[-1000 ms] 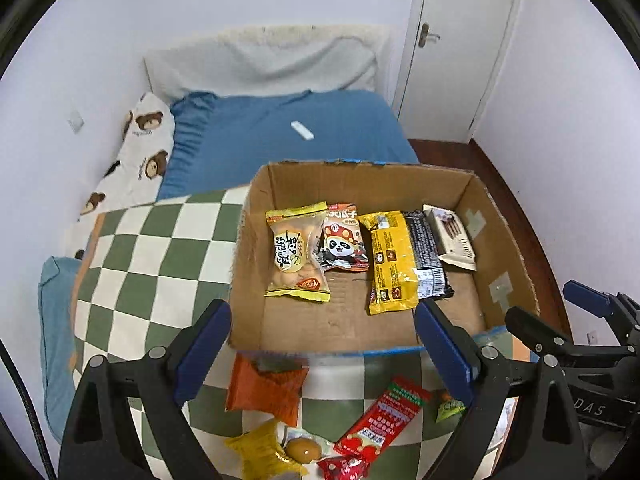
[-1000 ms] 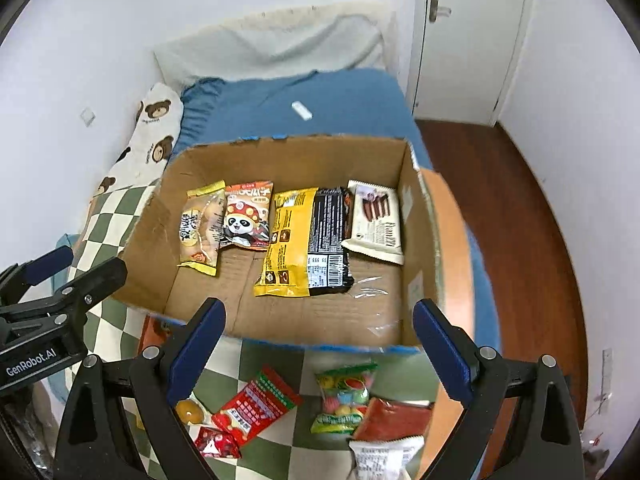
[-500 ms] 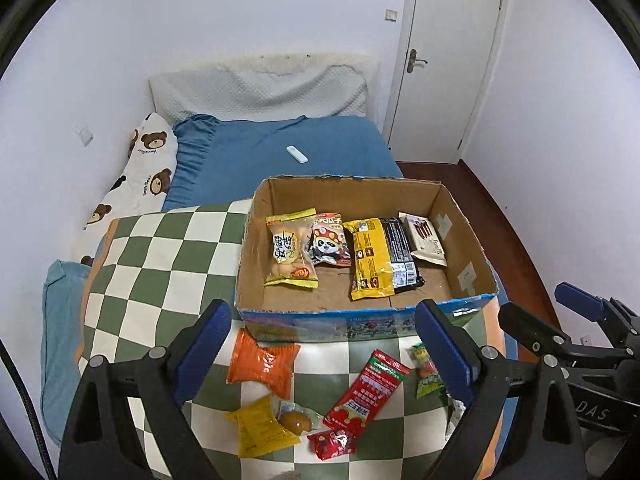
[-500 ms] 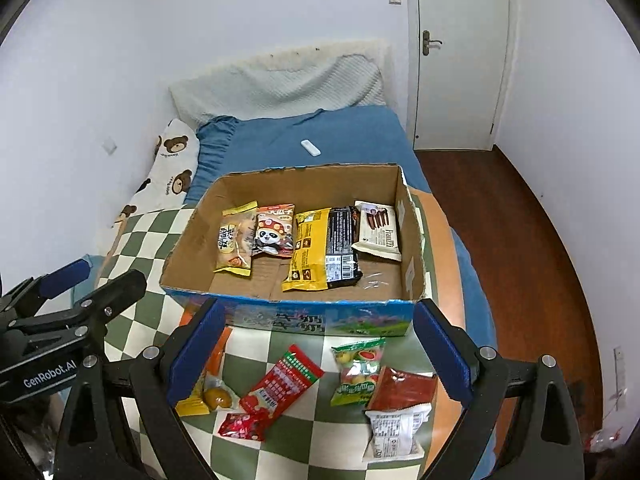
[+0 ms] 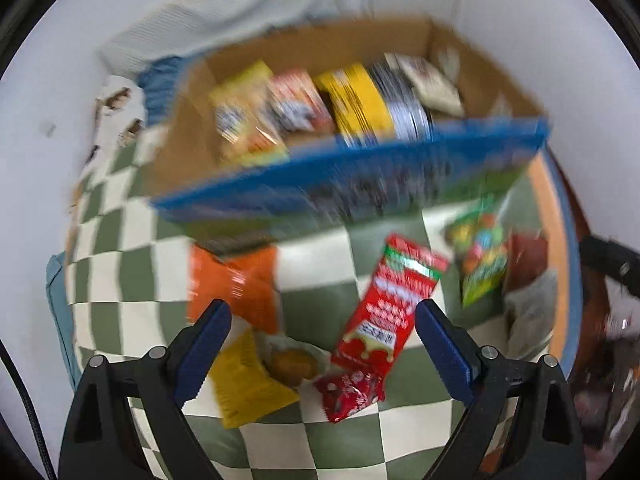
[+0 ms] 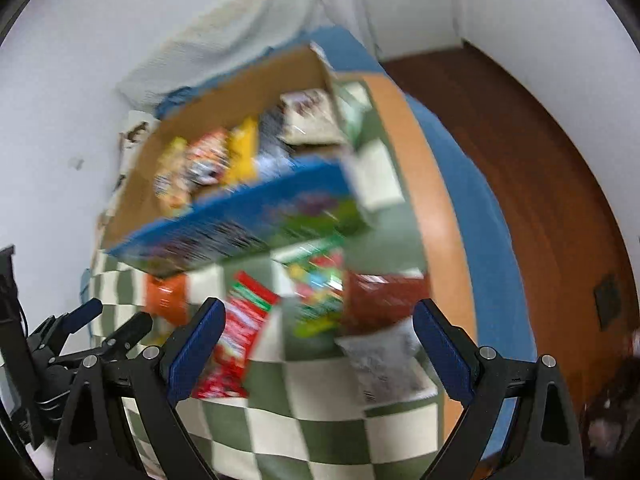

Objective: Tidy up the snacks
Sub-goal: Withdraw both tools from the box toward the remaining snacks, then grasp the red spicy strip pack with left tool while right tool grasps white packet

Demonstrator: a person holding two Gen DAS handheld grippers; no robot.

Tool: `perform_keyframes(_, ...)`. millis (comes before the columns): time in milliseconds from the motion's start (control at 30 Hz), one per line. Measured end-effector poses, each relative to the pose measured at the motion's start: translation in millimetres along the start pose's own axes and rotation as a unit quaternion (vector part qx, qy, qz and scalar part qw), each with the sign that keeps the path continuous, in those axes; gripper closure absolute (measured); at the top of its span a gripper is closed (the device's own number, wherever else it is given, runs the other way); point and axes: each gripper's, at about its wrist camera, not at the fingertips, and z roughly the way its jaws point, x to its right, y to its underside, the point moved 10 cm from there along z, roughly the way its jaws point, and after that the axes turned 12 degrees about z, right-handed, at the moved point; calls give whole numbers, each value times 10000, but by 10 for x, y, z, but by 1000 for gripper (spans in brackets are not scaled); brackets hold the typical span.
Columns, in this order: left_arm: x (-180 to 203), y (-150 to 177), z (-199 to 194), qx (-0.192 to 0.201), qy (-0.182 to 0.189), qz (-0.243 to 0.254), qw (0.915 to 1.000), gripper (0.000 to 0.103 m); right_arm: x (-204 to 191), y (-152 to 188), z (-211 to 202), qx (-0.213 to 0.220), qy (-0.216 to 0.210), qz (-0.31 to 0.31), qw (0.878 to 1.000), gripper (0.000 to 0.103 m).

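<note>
No text, brand, number or sign can be read in either view, because both are smeared by motion blur. The long red snack packet (image 5: 394, 300) on the green-and-cream checked cloth carries white lettering and a small blue-and-white panel near its lower end, but no character can be made out. The printed blue front wall of the open cardboard box (image 5: 360, 176) shows only streaked dark and green marks. The grey-white flat packet (image 6: 384, 360) bears fine print and a dark patch like a barcode, also illegible.
</note>
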Motion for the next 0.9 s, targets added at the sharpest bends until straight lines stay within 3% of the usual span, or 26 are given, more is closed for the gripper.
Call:
perform_keyframes(233, 465, -108, 665, -530, -141, 1100, 9924, 9, 516, 148, 504, -518, 328, 235, 9978, 6)
perform_keyframes(300, 536, -145, 784, -613, -136, 1270, 9899, 17, 594, 215, 560, -632, 447, 150, 9969, 6)
perform_keyframes(500, 638, -114, 810, -504, 243, 1041, 9930, 44, 628, 575, 805, -906, 690, -279, 9931, 9)
perform_keyframes(567, 618, -6, 806, -533, 291, 912, 9940, 45, 606, 670, 914, -932, 715, -388, 9923, 18)
perform_keyframes(633, 575, 129, 797, -591, 406, 695, 9950, 49, 606, 732, 1041, -925, 842, -478, 9910, 37)
perform_keyframes(800, 370, 397, 806, -903, 723, -221, 9930, 52, 468, 884, 1144, -966, 853, -790, 9885, 42)
perform_keyframes(900, 340, 405, 804, -891, 918, -393, 9910, 52, 343, 1006, 1166, -1160, 708, -918, 9865, 42)
